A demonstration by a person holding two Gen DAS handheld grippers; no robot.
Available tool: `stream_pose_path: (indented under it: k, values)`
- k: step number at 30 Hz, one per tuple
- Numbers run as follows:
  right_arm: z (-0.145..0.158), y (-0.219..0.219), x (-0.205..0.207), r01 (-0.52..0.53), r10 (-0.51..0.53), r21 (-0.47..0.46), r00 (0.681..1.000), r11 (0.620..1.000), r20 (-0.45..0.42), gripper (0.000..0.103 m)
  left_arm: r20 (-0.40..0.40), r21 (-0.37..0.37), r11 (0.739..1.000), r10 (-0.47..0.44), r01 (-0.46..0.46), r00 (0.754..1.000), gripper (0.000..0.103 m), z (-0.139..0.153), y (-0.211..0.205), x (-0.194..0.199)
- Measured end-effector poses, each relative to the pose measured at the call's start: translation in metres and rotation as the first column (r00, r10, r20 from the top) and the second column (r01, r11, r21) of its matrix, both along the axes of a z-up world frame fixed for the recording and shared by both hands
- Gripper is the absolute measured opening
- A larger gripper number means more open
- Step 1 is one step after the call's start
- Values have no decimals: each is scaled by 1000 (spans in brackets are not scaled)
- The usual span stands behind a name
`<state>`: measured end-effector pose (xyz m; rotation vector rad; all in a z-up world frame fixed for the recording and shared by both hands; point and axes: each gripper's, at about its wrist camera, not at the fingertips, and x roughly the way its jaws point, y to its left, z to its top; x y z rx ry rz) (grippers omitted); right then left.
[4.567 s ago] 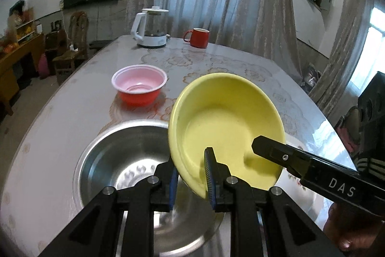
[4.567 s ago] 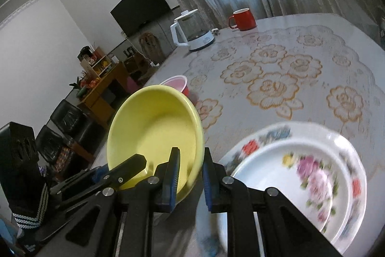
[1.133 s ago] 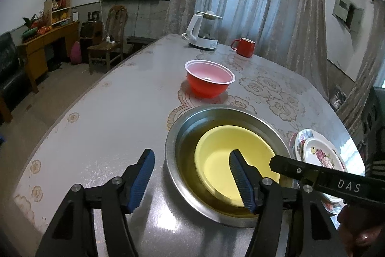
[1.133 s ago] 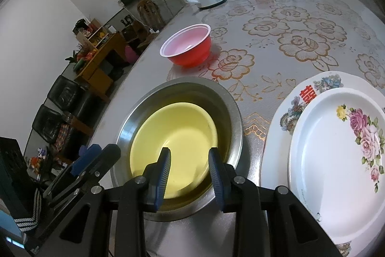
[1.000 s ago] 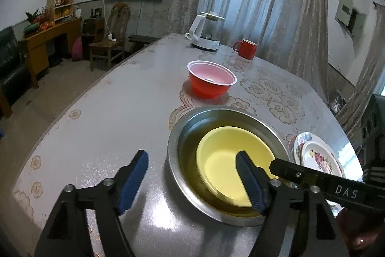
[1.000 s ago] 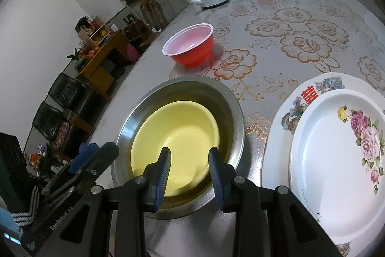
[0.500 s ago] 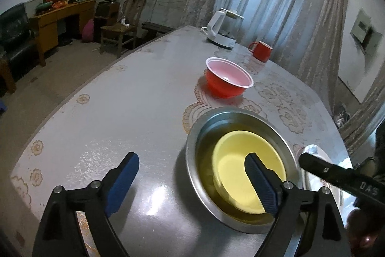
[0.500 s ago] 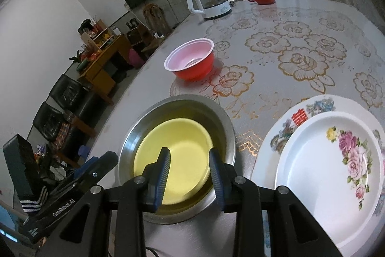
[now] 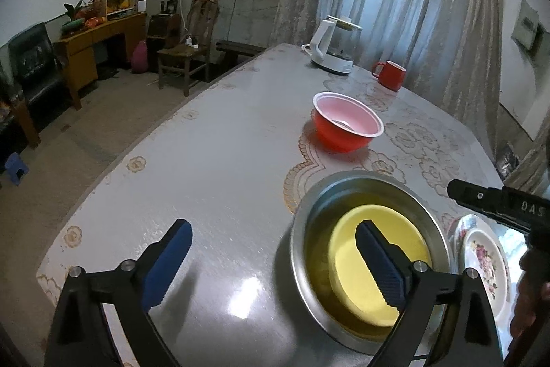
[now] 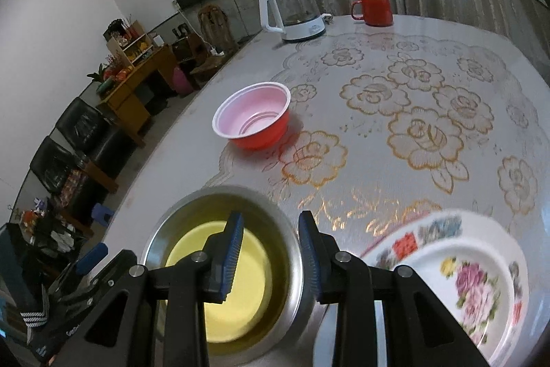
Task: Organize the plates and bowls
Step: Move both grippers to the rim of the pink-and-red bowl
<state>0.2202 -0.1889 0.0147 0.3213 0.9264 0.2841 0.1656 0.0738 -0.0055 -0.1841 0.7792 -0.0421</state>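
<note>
The tabletop (image 10: 429, 85), covered in a glossy rose-patterned sheet, is being viewed from above by both cameras. At 6 o'clock in the right wrist view a steel basin (image 10: 292, 250) is sitting with a yellow bowl (image 10: 240, 291) nested inside it. At 4 o'clock two floral plates (image 10: 474, 281) are lying stacked, just beside the basin. A red bowl (image 10: 254, 122) with a pale pink inside is standing alone at 11 o'clock, well apart from the basin; beyond it a kettle (image 10: 292, 12) and a red mug (image 10: 374, 9) are seen at 12 o'clock.

The left gripper (image 9: 275, 263) is being held wide open and empty. The right gripper (image 10: 271, 263) is being held partly open, nothing between its pads.

The red bowl is judged to be thin, light plastic, likely flexible and easily tipped; it would best be pinched at the rolled rim.
</note>
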Motion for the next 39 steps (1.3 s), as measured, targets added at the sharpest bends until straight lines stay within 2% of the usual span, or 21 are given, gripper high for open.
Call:
stream_pose_path:
  k: [6, 10, 17, 21, 25, 29, 34, 36, 39]
  values:
    - [-3, 0, 21, -9, 8, -30, 1000, 1000, -18, 33, -9, 17, 1000, -7, 7, 1000, 97, 3, -2, 12]
    - [-7, 2, 40, -14, 10, -81, 999, 997, -40, 39, -13, 22, 1000, -21, 21, 1000, 98, 5, -4, 22]
    - [-13, 4, 74, -37, 34, -67, 998, 997, -58, 39, -26, 3, 999, -46, 46, 999, 98, 10, -5, 46]
    - [-15, 8, 95, -47, 42, -77, 997, 996, -65, 39, -64, -22, 997, -74, 73, 995, 98, 14, -6, 66]
    - [-22, 10, 122, -56, 56, 0, 993, 998, -106, 39, -74, -28, 996, -90, 88, 993, 98, 19, -9, 84]
    - [-29, 13, 141, -55, 58, 31, 991, 998, -120, 39, -91, -30, 995, -98, 96, 991, 98, 20, -11, 102]
    - [-38, 12, 154, -37, 50, 97, 991, 995, -128, 39, -108, 4, 995, -99, 100, 989, 98, 19, -18, 129]
    - [-40, 9, 158, -29, 42, 101, 990, 994, -134, 39, -114, 17, 992, -121, 124, 986, 98, 17, -26, 144]
    - [-45, 7, 163, -30, 42, 89, 990, 996, -137, 39, -124, 75, 982, -162, 172, 979, 98, 13, -41, 164]
